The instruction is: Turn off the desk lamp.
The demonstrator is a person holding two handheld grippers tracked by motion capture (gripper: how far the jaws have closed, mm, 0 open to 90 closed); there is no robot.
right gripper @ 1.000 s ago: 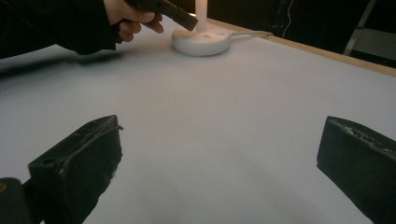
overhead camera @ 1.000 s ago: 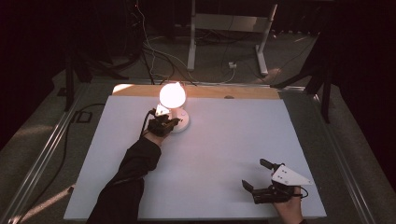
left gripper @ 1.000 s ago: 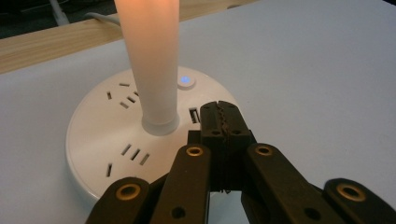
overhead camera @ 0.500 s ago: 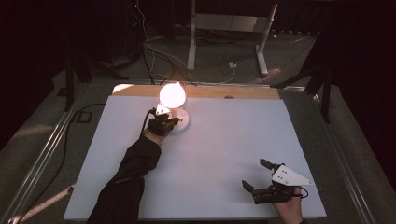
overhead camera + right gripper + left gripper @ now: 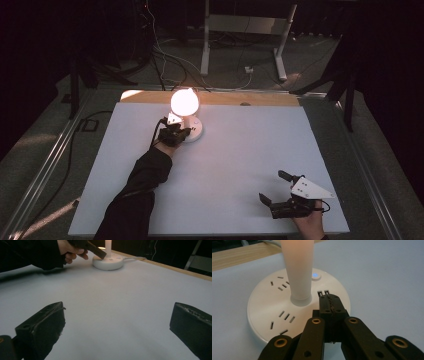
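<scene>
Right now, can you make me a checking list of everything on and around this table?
Surface: white tabletop with a wooden strip along the far edge.
Job's things: round white lamp base with sockets, its small blue button light on; glowing round lamp head.
Clutter: nothing seen.
Grippers: left gripper shut, its tips over the base; right gripper open, holding nothing, near the front right corner.
Cables: white cord from the base; dark cables on the floor behind.
Surroundings: dark room, metal stand legs.
</scene>
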